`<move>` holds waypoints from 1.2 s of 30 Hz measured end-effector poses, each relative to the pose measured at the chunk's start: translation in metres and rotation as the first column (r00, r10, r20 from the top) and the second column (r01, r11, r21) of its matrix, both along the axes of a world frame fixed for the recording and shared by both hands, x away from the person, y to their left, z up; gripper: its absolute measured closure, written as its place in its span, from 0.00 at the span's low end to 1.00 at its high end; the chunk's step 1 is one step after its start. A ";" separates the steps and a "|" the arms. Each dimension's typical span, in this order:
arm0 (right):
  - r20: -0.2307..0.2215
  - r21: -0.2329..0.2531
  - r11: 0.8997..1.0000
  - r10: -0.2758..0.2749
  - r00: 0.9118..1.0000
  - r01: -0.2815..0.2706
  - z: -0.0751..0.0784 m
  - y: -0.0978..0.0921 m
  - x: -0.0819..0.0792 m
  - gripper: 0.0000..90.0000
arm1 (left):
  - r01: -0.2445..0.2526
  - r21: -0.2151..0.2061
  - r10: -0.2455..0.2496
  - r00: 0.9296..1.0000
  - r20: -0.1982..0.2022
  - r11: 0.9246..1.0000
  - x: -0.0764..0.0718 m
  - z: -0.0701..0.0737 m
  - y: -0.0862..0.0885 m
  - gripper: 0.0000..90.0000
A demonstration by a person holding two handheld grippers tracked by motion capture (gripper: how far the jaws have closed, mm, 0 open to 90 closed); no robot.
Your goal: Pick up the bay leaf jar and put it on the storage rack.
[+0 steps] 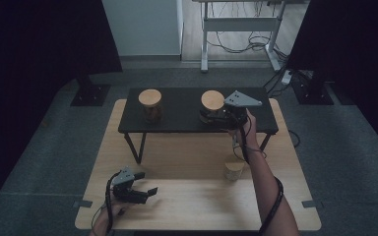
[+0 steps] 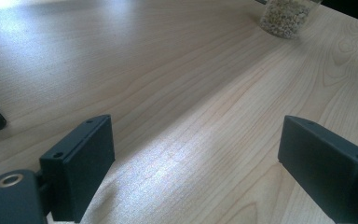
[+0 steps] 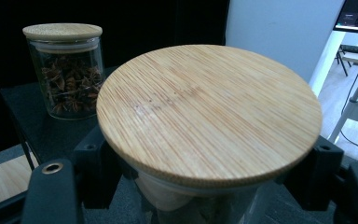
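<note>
1. we have the right gripper [image 1: 215,117] at the far right of the scene, up on the black shelf [image 1: 177,123] that stands on the wooden counter [image 1: 192,201].
2. the jar with the bamboo lid [image 3: 209,112] sits between its jaws, one jaw on each side of the glass body just under the lid; in the right gripper view the jaws stand against the glass, so we judge the gripper to be pinching the jar, though the contact itself is half hidden by the lid.
3. the jar stands upright, its long axis vertical, and the gripper comes at it from the near right side, level with the shelf top; we judge that any coming lift has to go straight up along that axis to keep the jar from tipping.
4. a second jar of star anise [image 3: 67,70] stands well apart to the left on the same shelf.
5. the left gripper [image 1: 140,192] hovers low over the near left of the counter, jaws spread wide and holding nothing.
6. a third jar [image 1: 234,169], holding pale grains, stands on the counter near the right forearm, well apart from the left gripper.
</note>
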State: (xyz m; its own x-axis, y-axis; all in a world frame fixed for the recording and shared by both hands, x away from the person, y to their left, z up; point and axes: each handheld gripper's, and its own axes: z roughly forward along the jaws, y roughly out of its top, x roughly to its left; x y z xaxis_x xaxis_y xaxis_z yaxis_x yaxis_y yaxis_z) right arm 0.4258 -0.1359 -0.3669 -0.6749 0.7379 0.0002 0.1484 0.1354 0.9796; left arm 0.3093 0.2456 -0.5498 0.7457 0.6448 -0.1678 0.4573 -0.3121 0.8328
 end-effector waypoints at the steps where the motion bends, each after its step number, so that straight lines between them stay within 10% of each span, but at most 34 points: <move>1: -0.001 -0.007 1.000 -0.003 1.000 0.003 -0.001 0.001 0.000 0.27 | 0.000 0.000 0.000 1.000 0.000 1.000 0.000 0.000 0.000 0.11; 36: -0.008 -0.048 0.996 -0.075 0.997 0.075 0.001 0.007 -0.002 0.19 | 0.003 0.002 -0.003 1.000 0.000 1.000 0.000 0.000 -0.001 0.11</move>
